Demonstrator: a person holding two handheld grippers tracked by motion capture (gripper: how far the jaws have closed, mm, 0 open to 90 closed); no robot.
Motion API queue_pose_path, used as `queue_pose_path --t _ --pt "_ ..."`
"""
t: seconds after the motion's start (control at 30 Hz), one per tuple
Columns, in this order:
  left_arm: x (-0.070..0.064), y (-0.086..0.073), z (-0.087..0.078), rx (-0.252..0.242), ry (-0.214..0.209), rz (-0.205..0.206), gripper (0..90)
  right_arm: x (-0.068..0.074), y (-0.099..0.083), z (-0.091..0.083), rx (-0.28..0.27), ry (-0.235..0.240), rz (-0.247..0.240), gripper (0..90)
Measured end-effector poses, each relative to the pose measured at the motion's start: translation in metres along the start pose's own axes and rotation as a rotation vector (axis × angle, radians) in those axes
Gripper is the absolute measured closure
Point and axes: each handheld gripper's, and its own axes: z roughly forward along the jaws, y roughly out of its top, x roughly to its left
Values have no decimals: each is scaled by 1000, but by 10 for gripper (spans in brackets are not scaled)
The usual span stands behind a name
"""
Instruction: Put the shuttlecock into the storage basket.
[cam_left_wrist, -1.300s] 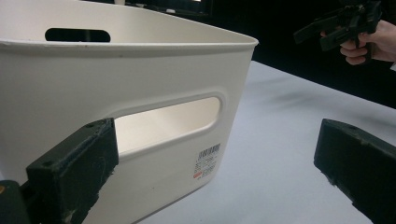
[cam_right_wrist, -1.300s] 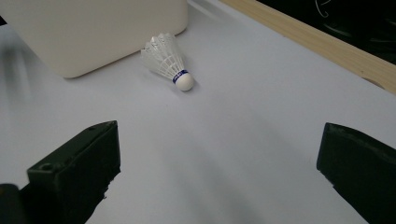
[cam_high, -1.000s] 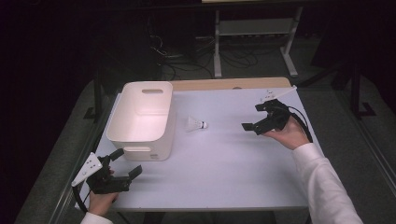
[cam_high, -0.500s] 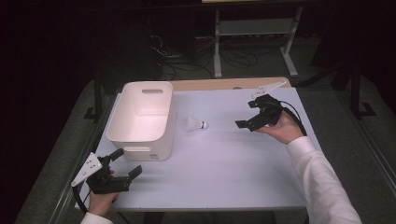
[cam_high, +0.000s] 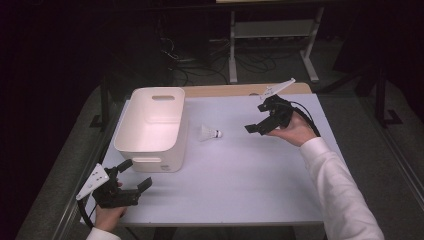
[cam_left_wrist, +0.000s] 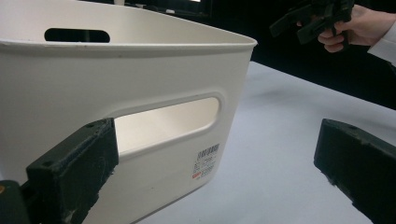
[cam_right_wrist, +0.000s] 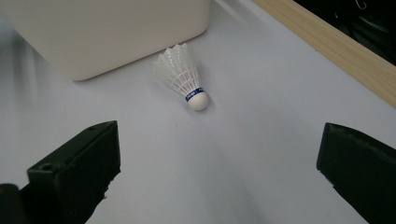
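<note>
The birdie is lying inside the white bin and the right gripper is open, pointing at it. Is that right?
Not quite. The birdie lies on the table beside the white bin, not inside it; the high view shows this. The rest holds: the right gripper is open and pointing at it.

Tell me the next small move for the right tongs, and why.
Probably ease the right tongs forward and down toward the shuttlecock. They are open and aimed at it but apart from it, and it lies on its side on the table beside the bin, untouched.
</note>
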Motion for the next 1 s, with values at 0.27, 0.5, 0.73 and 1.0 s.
queue_pose_path --t 0.27,0.5,0.73,1.0 --pt "0 0 0 0 -1 -2 0 -3 15 8 25 6 -6 0" --pt "0 0 0 -1 -3 -2 0 -7 24 17 51 3 -38 0" --pt "0 0 0 0 -3 -2 0 -13 27 29 71 32 -42 0" --pt "0 0 0 2 -3 -1 0 -18 36 41 102 47 -90 0"
